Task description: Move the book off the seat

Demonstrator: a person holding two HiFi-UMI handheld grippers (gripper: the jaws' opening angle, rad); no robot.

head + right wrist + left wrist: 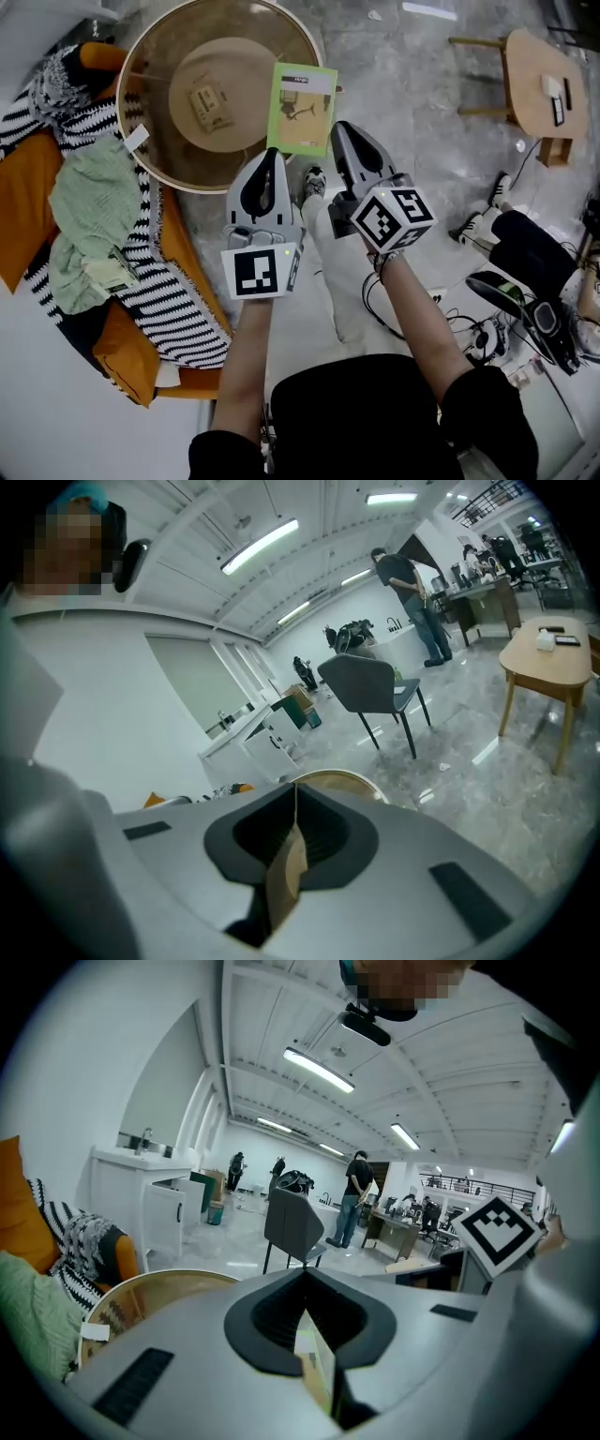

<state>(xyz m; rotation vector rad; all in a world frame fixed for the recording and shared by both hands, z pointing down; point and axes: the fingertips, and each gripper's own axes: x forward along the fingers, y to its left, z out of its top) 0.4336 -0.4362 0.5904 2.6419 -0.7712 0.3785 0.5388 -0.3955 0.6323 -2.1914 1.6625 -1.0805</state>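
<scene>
So the thin green-covered book (302, 108) is already clear of the orange upholstered seat (23, 202). It's held up in the air over the near side of the round glass-topped worktop with the pale wooden rim (164, 56), pinched along its bottom edge from both sides. The left hand-held gripper (272, 152) is clamped on the lower left corner and the right hand-held gripper (335, 128) on the lower right. In both gripper views the jaws are seen closed down on the thin edge of the book, with nothing else in there. Since only the bottom strip is gripped, the book will probably flop or twist if the two grips are pulled apart or tilted differently. Both should be moved as one, and the book laid flat before anything is let go. Room-wise, the glass top looks like the obvious landing spot and mostly bare, but the wooden rim should be cleared, not clipped. The seat on the left is piled with a black-and-white striped throw (178, 300) and a pale green knit (94, 202), so that side is best avoided. The grey stone floor (412, 84) on the right is open as far as the small wooden worktop (534, 84).
</scene>
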